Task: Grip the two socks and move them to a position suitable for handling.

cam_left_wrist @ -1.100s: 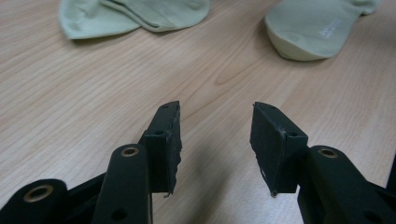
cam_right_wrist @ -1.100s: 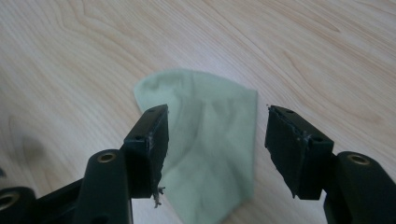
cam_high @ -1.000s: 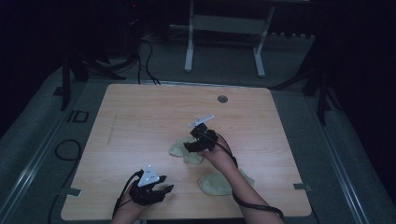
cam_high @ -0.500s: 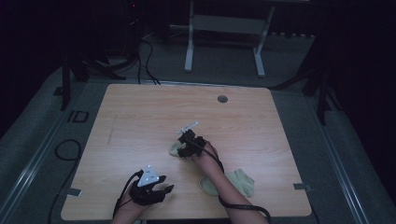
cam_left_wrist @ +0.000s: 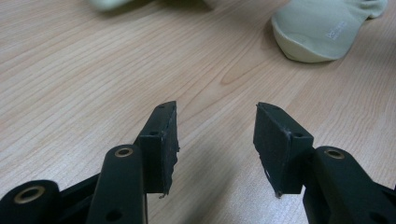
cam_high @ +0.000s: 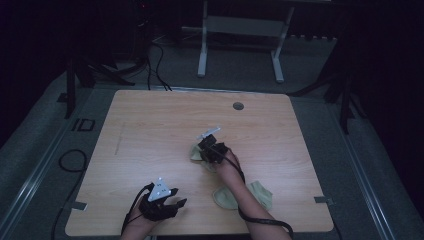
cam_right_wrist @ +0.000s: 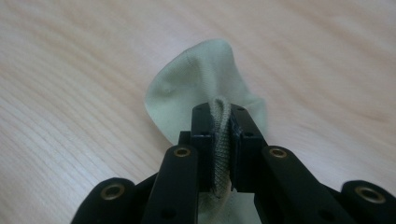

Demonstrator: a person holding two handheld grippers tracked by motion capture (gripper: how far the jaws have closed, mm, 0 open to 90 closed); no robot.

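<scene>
**Sock pinched, lift comes next**

The right hand-held gripper [cam_right_wrist: 219,140] has just closed its jaws on a fold of the pale green sock [cam_right_wrist: 201,79], mid-tabletop [cam_high: 150,125]. A second sock [cam_high: 240,196] lies nearer the person than it. The left hand-held gripper [cam_left_wrist: 215,140] hangs half open, empty. Next, probably: lift it cleanly.

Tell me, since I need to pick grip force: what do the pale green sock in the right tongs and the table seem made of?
The pale green sock looks like soft knitted fabric, matte: ribbed mesh shows where the right tongs pinch it. The light wooden table shows printed-looking grain with a smooth sheen, probably laminate.
</scene>
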